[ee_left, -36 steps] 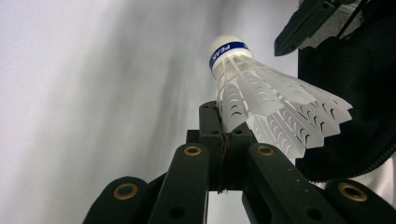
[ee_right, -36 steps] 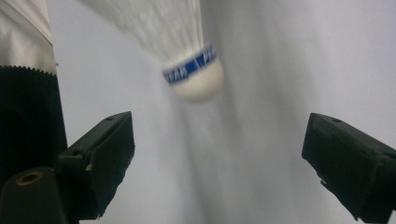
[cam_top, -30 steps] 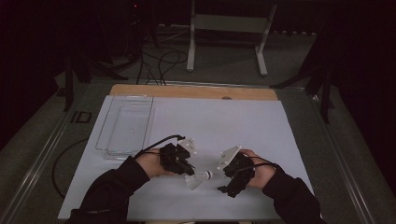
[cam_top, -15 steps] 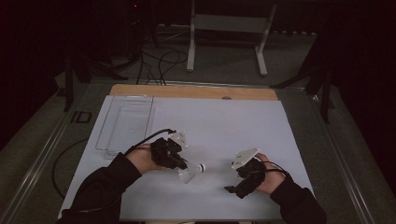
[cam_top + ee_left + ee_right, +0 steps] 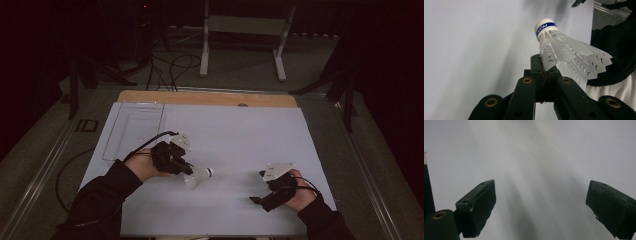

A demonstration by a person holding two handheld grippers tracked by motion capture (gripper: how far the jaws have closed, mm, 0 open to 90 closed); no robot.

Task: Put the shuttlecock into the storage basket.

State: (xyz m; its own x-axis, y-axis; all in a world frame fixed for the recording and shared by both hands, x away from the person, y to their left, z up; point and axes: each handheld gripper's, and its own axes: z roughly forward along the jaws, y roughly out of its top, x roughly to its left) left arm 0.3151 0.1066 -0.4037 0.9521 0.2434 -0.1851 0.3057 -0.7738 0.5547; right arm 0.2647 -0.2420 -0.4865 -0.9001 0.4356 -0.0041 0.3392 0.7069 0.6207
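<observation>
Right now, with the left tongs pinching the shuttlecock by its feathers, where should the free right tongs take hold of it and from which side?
Probably the white cork head of the shuttlecock. It points away from the left tongs toward the open right tongs, so come in from the right side. The head is round and firm, while the flared feather skirt looks flimsy and is already pinched.

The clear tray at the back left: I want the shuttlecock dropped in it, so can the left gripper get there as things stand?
Probably yes. The left gripper is shut on the shuttlecock, and bare white table cover lies between it and the clear tray. The right gripper is open, off to the other side.
</observation>
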